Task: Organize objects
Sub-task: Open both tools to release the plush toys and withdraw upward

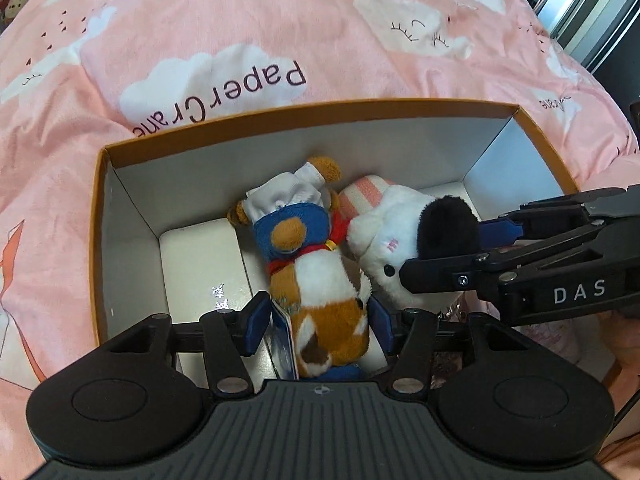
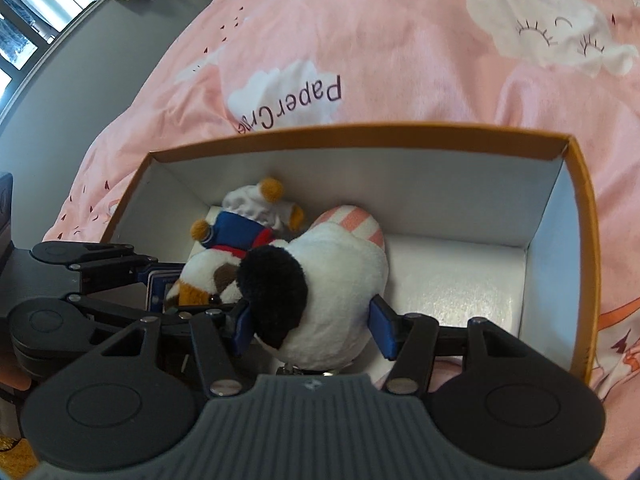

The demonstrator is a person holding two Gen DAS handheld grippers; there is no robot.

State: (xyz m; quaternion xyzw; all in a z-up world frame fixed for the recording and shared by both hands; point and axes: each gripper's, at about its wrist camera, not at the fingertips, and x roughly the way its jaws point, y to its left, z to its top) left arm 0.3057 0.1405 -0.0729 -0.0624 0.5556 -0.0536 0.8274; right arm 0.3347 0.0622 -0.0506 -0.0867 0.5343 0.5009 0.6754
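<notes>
- My left gripper (image 1: 320, 318) sits low inside the box, its blue pads (image 1: 256, 320) set either side of the brown-and-white plush dog in a blue top, red scarf and white chef's hat (image 1: 316, 280). The pads look pressed to the toy's flanks, so I have it held around its lower body.
- A paper tag (image 1: 282, 334) hangs beside the dog, next to my left pad.
- My right gripper (image 2: 312, 326) straddles the white plush animal with a round black ear and a pink-and-white striped cap (image 2: 340, 276). Its blue pads (image 2: 382, 330) touch the fluffy sides, closed on the toy about as wide as its body.
- From the left wrist view, my right gripper (image 1: 444, 252) comes in from the right, across the white toy (image 1: 396, 248).
- The two toys lie side by side and touching, heads toward the far wall, the dog on the left.
- Both rest on the white floor of the open orange cardboard box with white inner walls (image 1: 100, 216); the floor to the right of the white toy is bare.
- The box sits on a pink bedspread printed with white clouds and the words "Paper Crane" (image 1: 240, 20).
</notes>
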